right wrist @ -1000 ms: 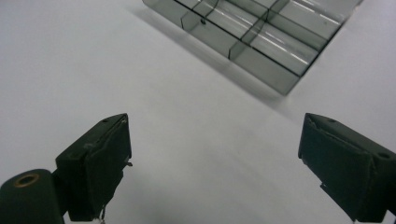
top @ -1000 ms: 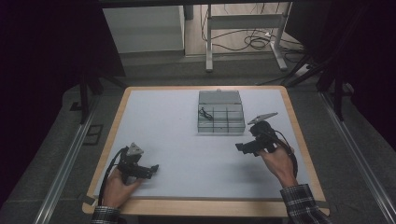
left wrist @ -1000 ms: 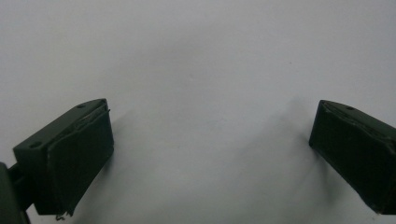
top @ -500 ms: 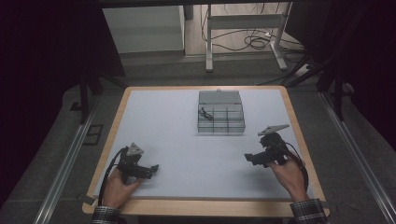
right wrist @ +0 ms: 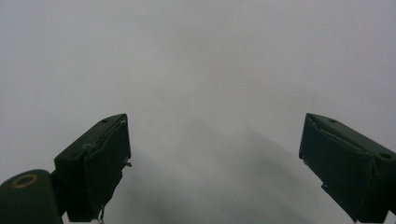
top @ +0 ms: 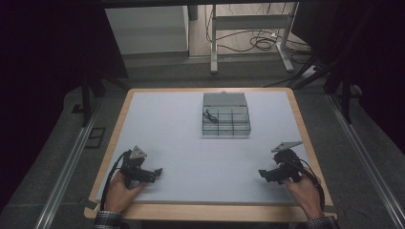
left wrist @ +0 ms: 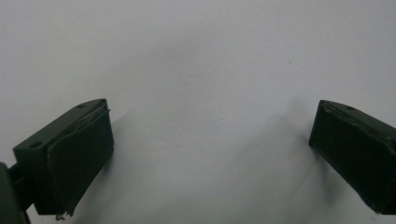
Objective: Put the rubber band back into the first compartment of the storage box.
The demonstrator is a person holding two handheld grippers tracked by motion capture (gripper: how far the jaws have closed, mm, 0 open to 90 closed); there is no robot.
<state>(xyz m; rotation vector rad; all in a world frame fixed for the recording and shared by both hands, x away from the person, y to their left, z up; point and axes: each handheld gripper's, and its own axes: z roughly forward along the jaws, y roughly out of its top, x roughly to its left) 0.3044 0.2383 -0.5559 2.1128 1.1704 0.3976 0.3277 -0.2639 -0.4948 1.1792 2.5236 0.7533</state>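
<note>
A clear compartment box (top: 225, 115) with its lid open lies at the table's far middle; a small black item (top: 209, 116) sits in one left cell. My left gripper (top: 158, 172) rests near the front left of the white mat, jaws pointing right, held by a hand. My right gripper (top: 261, 174) sits at the front right, jaws pointing left. In the left gripper view the left gripper (left wrist: 212, 158) stands open over bare mat. The right gripper view has the right gripper (right wrist: 215, 170) open too, nothing between its pads (right wrist: 100, 168).
The white mat (top: 191, 143) covers a wood-edged table (top: 119, 119). Beyond the far edge are a metal frame's legs (top: 248, 38) and cables (top: 260, 45) on the floor. Rails (top: 67, 162) run along both sides of the table.
My right gripper has pulled back from beside the box toward the front right corner and lowered to the mat. The left gripper has stayed put.
</note>
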